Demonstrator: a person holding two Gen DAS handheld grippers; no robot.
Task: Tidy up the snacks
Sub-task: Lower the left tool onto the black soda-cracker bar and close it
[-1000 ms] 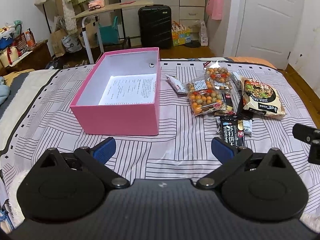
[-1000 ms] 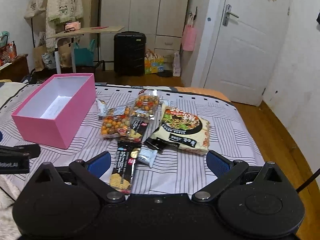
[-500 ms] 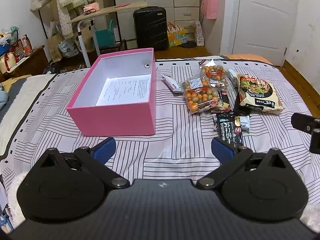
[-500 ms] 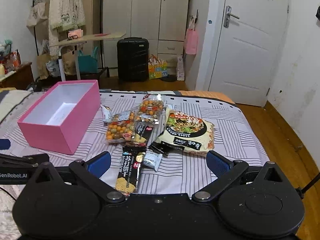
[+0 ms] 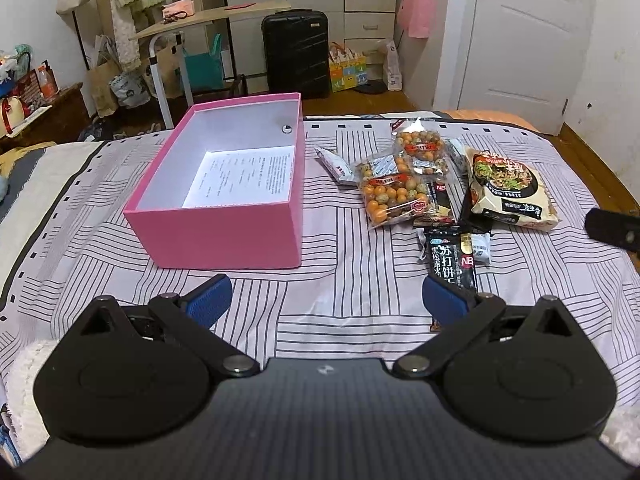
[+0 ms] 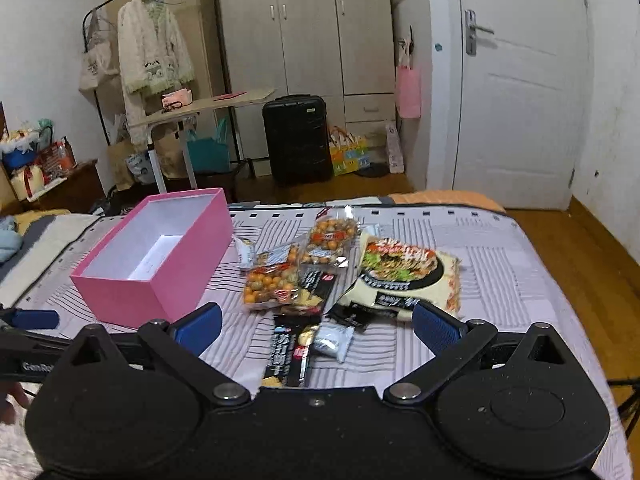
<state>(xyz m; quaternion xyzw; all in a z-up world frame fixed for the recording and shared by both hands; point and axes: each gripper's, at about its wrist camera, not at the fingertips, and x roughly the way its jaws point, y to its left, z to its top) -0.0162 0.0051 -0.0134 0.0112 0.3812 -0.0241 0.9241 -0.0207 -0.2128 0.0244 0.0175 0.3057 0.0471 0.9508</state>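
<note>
An open pink box (image 5: 224, 236) (image 6: 160, 276) sits on the striped bedspread, with only a printed sheet inside. Right of it lies a pile of snacks: two clear bags of coated nuts (image 5: 394, 194) (image 6: 272, 280), a noodle pack (image 5: 506, 188) (image 6: 404, 276), a black cracker pack (image 5: 452, 260) (image 6: 290, 356), and small silver sachets (image 5: 334, 164) (image 6: 332, 340). My left gripper (image 5: 326, 298) is open and empty, in front of the box. My right gripper (image 6: 316, 326) is open and empty, above the cracker pack.
The bed (image 5: 360, 320) ends at its far edge, with wooden floor (image 6: 580, 248) to the right. Beyond stand a black suitcase (image 5: 296, 52), a folding table (image 5: 208, 20), a clothes rack (image 6: 152, 52) and a white door (image 6: 516, 80).
Both cameras have risen and pulled back a little, so box and snacks sit lower and farther. The right view has tilted upward. Nothing on the bed has moved.
</note>
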